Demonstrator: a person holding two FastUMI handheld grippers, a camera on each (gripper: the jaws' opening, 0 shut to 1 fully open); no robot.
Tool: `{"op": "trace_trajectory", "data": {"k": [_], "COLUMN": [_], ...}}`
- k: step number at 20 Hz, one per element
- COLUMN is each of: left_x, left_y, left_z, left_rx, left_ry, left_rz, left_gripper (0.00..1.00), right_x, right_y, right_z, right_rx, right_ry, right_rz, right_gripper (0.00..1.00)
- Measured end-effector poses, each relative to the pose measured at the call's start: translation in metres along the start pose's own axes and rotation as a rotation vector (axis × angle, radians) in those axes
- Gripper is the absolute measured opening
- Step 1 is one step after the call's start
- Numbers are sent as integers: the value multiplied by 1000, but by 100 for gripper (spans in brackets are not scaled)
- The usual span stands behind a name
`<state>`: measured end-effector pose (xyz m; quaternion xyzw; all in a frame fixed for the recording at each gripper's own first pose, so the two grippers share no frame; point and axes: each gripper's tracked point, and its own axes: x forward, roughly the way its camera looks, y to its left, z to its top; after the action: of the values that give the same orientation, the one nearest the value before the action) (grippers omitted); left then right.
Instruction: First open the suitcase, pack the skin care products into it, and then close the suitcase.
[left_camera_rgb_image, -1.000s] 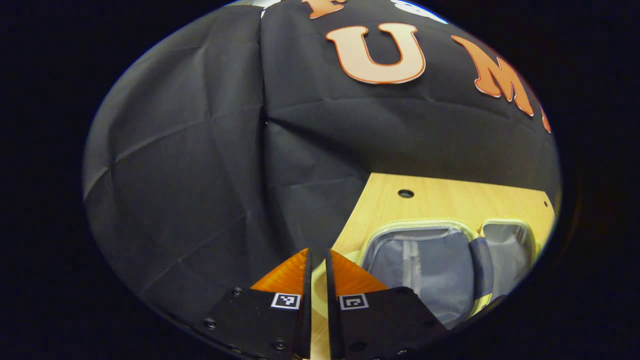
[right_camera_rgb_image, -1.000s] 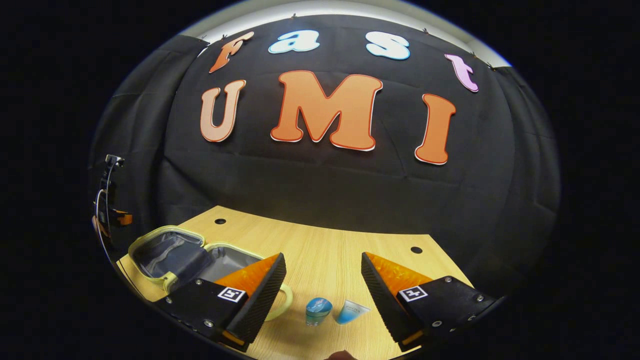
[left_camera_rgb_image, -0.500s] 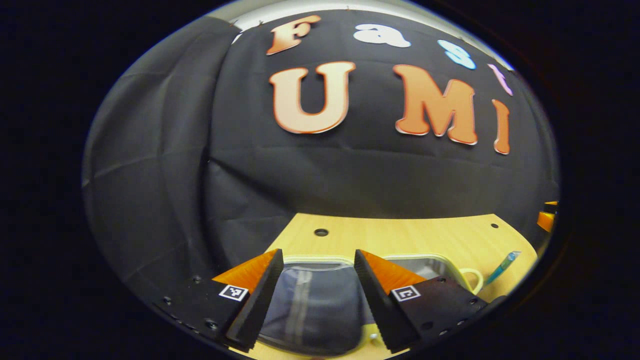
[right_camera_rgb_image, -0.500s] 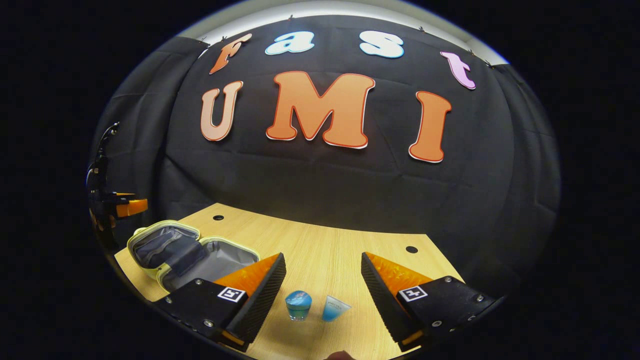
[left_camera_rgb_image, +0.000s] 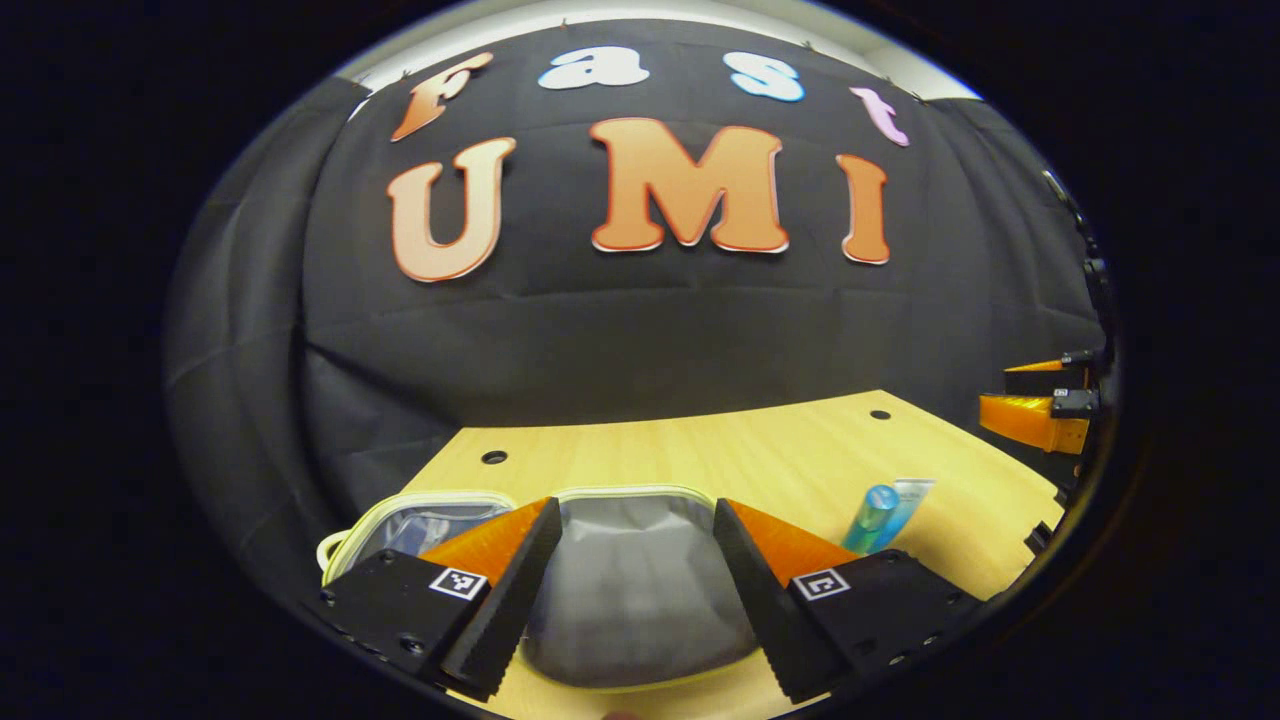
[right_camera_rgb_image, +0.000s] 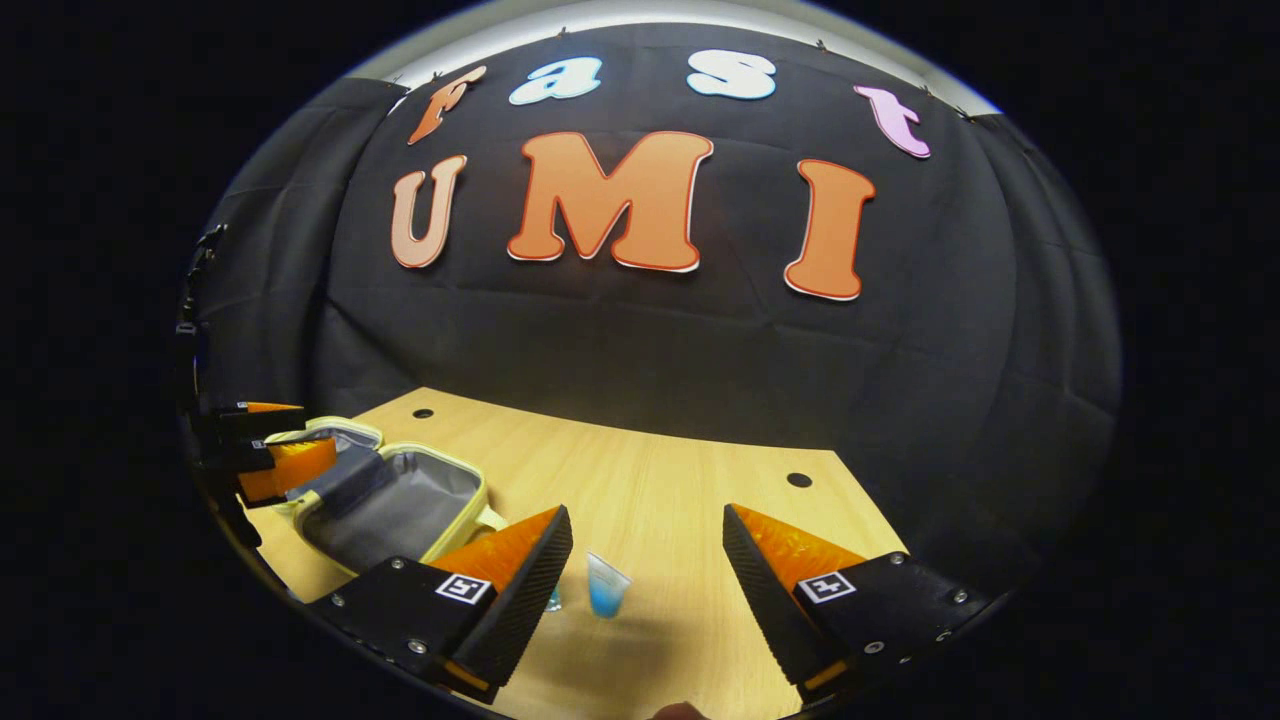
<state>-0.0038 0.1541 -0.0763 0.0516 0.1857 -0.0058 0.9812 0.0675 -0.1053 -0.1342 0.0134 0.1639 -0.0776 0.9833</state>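
soft grey lining shows inside the case (left_camera_rgb_image: 630, 590), which lies open on the table (left_camera_rgb_image: 720, 450) at the bottom centre of the left gripper view, its pale yellow rim framing two halves. in the right gripper view the case (right_camera_rgb_image: 390, 500) sits at lower left, both halves facing up.

the left gripper (left_camera_rgb_image: 632, 545) hovers over the nearer half with its fingers well apart and nothing between them. the right gripper (right_camera_rgb_image: 645, 560) is also spread wide and empty, low in its own view above the table.

two skin care items lie on the bare wood, outside the case. in the left gripper view a blue bottle (left_camera_rgb_image: 868, 515) and a pale tube (left_camera_rgb_image: 905, 500) lie side by side at lower right, touching or nearly so. in the right gripper view the tube (right_camera_rgb_image: 606, 585) sits between the right gripper's fingers, near the bottom centre; a sliver of the bottle (right_camera_rgb_image: 552, 600) peeks out beside the left finger.

judging by look, both items are small and light. the tube is likely soft plastic, so it should give under a squeeze and may slip toward its flat end; taking it across the fuller middle seems safest. the bottle looks stiff and smooth, and could roll, so a hold across its body, square to its length, would suit. the case walls look padded and floppy.
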Motion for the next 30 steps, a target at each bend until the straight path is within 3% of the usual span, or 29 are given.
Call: {"op": "trace_trajectory", "data": {"k": [10, 20, 22, 24, 25, 26, 27, 28, 29, 30], "left_x": [21, 85, 94, 109, 112, 117, 120, 118, 118, 116], "left_y": [-159, -199, -200, -205, -205, -204, -202, -201, -201, -201], "left_z": [-83, -128, -137, -126, -126, -123, -125, -120, -125, -125], "left_rx": [65, 32, -14, -53, -64, -62, -63, -65, -71, -82], "left_ry": [69, 151, 201, 164, 179, 176, 172, 169, 170, 170], "left_rz": [-161, -196, -200, -217, -229, -214, -209, -208, -207, -209], "left_gripper": [95, 94, 79, 68, 57, 58, 48, 50, 43, 44], "right_x": [13, 21, 23, 27, 29, 32, 35, 39, 44, 49], "right_y": [-14, -20, -24, -23, -19, -13, -9, -5, -1, 2], "right_z": [-53, -98, -107, -113, -118, -124, -127, -129, -132, -137], "right_rx": [-55, -48, -49, -65, -66, -68, -71, -76, -84, -91], "right_ry": [38, 62, 79, 82, 95, 107, 117, 122, 128, 132], "right_rz": [83, 132, 126, 129, 144, 159, 174, 186, 201, 211], "right_gripper": [96, 96, 96, 96, 96, 96, 96, 96, 96, 96]}}
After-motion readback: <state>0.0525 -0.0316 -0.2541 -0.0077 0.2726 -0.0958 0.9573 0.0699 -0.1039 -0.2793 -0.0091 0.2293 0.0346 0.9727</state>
